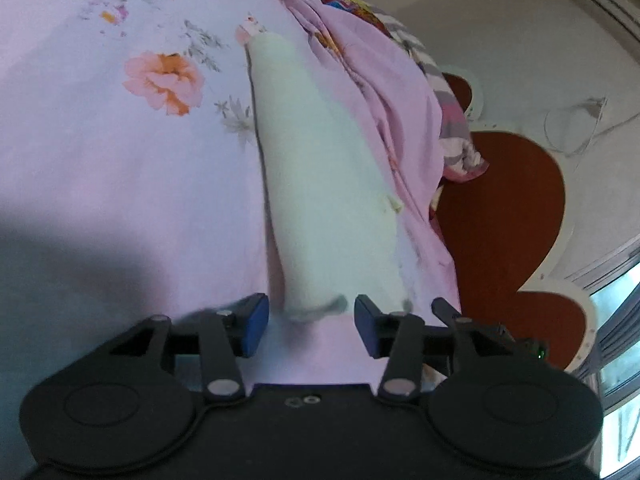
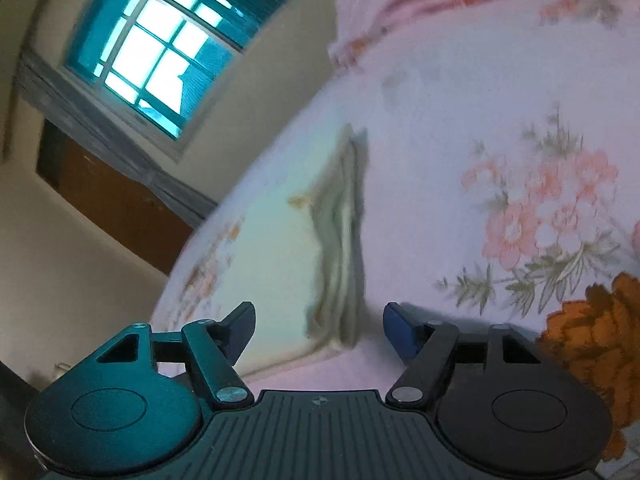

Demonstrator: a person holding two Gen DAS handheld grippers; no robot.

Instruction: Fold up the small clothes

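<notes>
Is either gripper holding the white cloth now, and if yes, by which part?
Nothing is held. The left gripper and right gripper both stand open around the near end of the folded white cloth, pads not pressing it.

I note a bed under a pink floral cotton sheet [image 1: 100,152], cream plaster walls [image 1: 500,32], a bright multi-pane window with teal frame [image 2: 160,48], and a red-brown scalloped headboard [image 1: 500,208].

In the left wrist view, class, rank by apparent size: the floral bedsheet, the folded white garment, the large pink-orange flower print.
1. Floral bedsheet
2. Folded white garment, though it runs toward the camera, which enlarges its near end
3. Pink-orange flower print
</notes>
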